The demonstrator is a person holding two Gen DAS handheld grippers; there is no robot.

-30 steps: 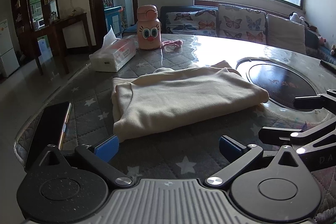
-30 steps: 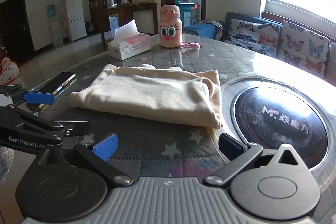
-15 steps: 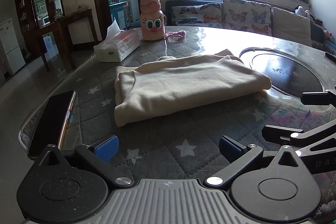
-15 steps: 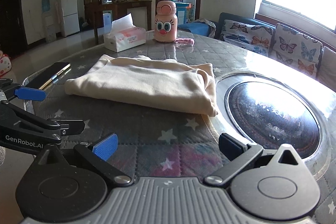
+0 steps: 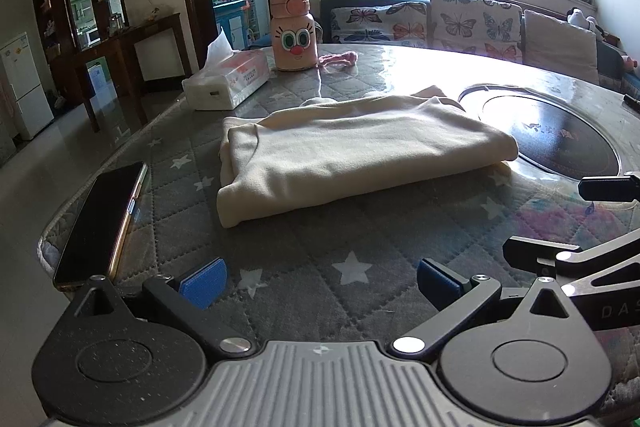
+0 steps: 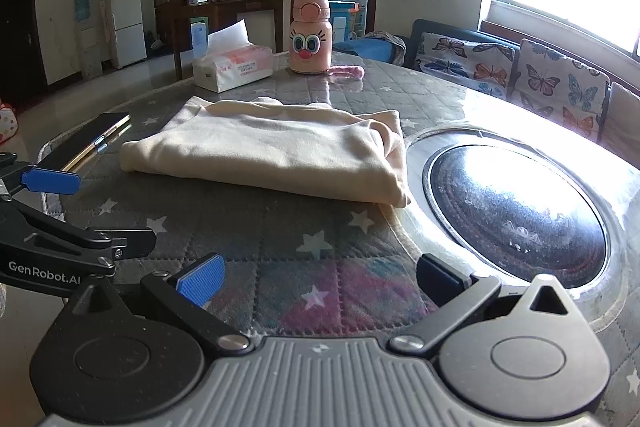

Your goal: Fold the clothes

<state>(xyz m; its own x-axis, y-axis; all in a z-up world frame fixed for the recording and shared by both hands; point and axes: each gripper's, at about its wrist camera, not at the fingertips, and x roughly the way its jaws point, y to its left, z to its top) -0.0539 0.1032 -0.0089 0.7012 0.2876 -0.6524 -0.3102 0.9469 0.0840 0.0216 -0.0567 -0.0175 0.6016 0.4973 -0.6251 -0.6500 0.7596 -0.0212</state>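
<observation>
A cream garment [image 5: 352, 151] lies folded into a flat rectangle on the grey star-quilted table [image 5: 304, 259]; it also shows in the right wrist view [image 6: 280, 151]. My left gripper [image 5: 320, 281] is open and empty, held back from the garment's near edge. My right gripper [image 6: 320, 279] is open and empty, also short of the garment. Each gripper shows at the edge of the other's view: the right one [image 5: 592, 223] and the left one [image 6: 80, 207].
A black phone [image 5: 104, 219] lies at the table's left edge. A tissue box [image 5: 226, 79], a pink cartoon bottle [image 5: 294, 31] and a pink cord [image 5: 338, 58] stand behind the garment. A round dark cooktop [image 6: 516, 215] is set into the table on the right.
Both grippers have pulled back from the folded garment, which now lies farther off. The garment itself has not moved.
</observation>
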